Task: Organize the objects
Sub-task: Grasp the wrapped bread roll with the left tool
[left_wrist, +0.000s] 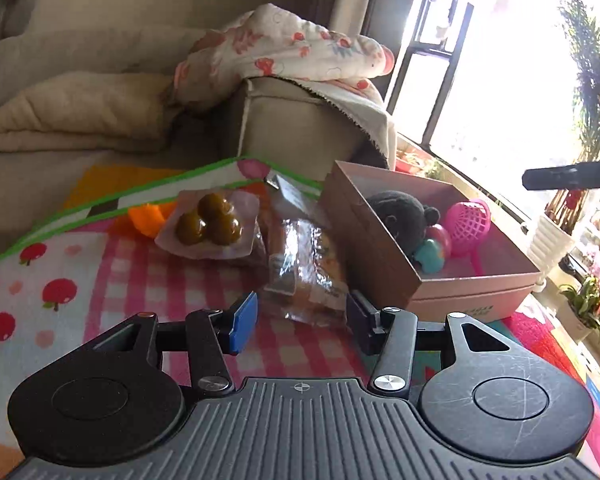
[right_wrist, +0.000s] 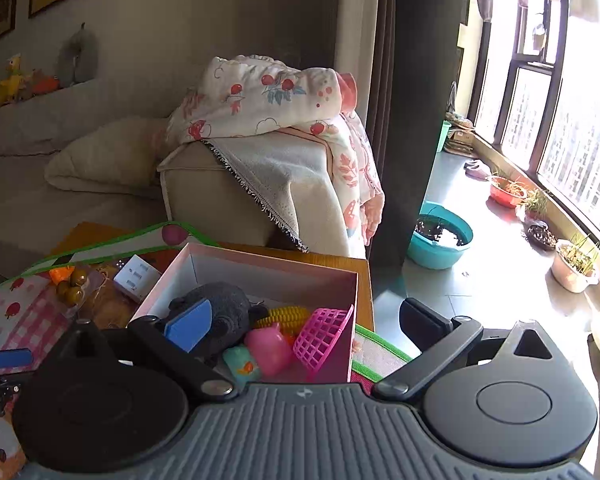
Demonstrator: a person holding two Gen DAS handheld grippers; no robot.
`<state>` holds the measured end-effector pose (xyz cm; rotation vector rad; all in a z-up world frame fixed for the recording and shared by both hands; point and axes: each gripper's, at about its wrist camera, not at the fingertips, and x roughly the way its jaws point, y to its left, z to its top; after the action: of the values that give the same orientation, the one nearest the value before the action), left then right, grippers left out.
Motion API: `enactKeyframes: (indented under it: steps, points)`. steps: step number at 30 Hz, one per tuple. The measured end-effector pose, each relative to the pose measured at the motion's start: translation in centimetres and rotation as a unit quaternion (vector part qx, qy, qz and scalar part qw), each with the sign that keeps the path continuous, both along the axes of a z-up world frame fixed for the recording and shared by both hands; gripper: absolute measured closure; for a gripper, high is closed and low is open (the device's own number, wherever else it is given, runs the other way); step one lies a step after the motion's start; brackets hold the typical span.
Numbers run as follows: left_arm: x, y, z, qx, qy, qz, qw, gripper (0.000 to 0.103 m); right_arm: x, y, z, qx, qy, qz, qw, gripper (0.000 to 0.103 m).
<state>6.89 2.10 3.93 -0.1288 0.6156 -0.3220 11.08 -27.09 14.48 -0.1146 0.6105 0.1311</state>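
Several toys in box (right_wrist: 260, 276) — black plush (right_wrist: 228, 308), pink basket (right_wrist: 324, 336).

Toys boxed, snacks loose on the cloth.
Open pink cardboard box (right_wrist: 260, 268) holds black plush toy (right_wrist: 224, 312), pink plastic mesh scoop (right_wrist: 320, 336), yellow toy corn (right_wrist: 288, 314); clear-wrapped snack packs (left_wrist: 304, 276) and pack of three brown balls (left_wrist: 210, 222) lie beside it.

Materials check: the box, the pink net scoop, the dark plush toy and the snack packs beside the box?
Box: looks like matte cardboard, with thin flat walls and crisp folded edges.
Pink net scoop: probably molded plastic, a glossy rigid lattice.
Dark plush toy: fabric, with a fuzzy, light-absorbing surface.
Snack packs: clear plastic film, crinkled with bright glare. The pack of green balls looks similar but hazier.
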Motion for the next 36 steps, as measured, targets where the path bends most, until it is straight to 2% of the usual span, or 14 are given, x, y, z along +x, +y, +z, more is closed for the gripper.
enactKeyframes:
  steps: [2, 7, 10, 12, 16, 17, 18, 22, 24, 28, 31, 32, 34, 36]
  points:
    - [1.8, -0.8, 0.2, 0.01, 0.0, 0.005, 0.9999, 0.049, -1.7, 0.3, -0.4, -0.004, -0.003, 0.015, 1.0, 0.002]
    - [6.5, -2.9, -1.1, 0.036, 0.042, 0.026, 0.9981, 0.049, -5.1, 1.6, -1.9, -0.033, -0.008, 0.044, 0.998, 0.0]
    - [8.0, -3.8, -2.1, 0.023, 0.054, 0.024, 0.998, 0.044, -6.1, 2.3, -2.5, -0.05, -0.01, 0.056, 0.997, 0.0]
    - [7.9, -4.1, -2.3, 0.02, 0.056, 0.027, 0.9978, 0.046, -6.3, 2.7, -2.7, -0.048, -0.008, 0.062, 0.997, 0.0]
    - [5.9, -2.9, -1.9, 0.018, 0.062, 0.019, 0.9977, 0.051, -5.8, 3.3, -2.7, -0.029, 0.0, 0.063, 0.998, 0.0]
    - [4.7, -2.3, -1.7, 0.018, 0.057, 0.015, 0.9981, 0.061, -5.6, 3.6, -2.5, -0.025, 0.001, 0.064, 0.998, 0.0]
    - [3.4, -1.5, -1.4, 0.018, 0.048, 0.011, 0.9986, 0.066, -5.5, 3.9, -2.4, -0.02, 0.002, 0.067, 0.998, 0.0]
    - [-2.0, 3.1, -1.4, 0.023, 0.037, 0.026, 0.9987, 0.066, -4.6, 6.2, -2.0, -0.015, 0.002, 0.086, 0.996, 0.0]
    - [-3.8, 6.1, -1.6, 0.001, 0.04, 0.047, 0.9981, 0.066, -4.1, 8.2, -1.9, -0.021, 0.003, 0.101, 0.995, 0.0]
    - [-5.3, 10.1, -1.8, -0.048, 0.055, 0.066, 0.9951, 0.066, -2.6, 13.0, -2.2, -0.025, 0.016, 0.132, 0.991, 0.0]
    - [-5.9, 10.2, -1.5, -0.035, 0.051, 0.061, 0.9962, 0.065, -2.3, 16.5, -3.3, -0.017, 0.032, 0.155, 0.987, 0.0]
    - [-6.0, 10.0, -1.4, -0.026, 0.049, 0.056, 0.9969, 0.064, -2.6, 17.7, -3.8, -0.023, 0.037, 0.165, 0.985, 0.005]
    - [-6.0, 9.7, -1.4, -0.015, 0.042, 0.049, 0.9978, 0.063, -3.3, 19.4, -5.2, -0.045, 0.048, 0.181, 0.981, 0.024]
    - [-5.8, 9.5, -1.7, -0.018, 0.04, 0.043, 0.9981, 0.058, -3.9, 20.6, -6.9, -0.061, 0.069, 0.189, 0.978, 0.048]
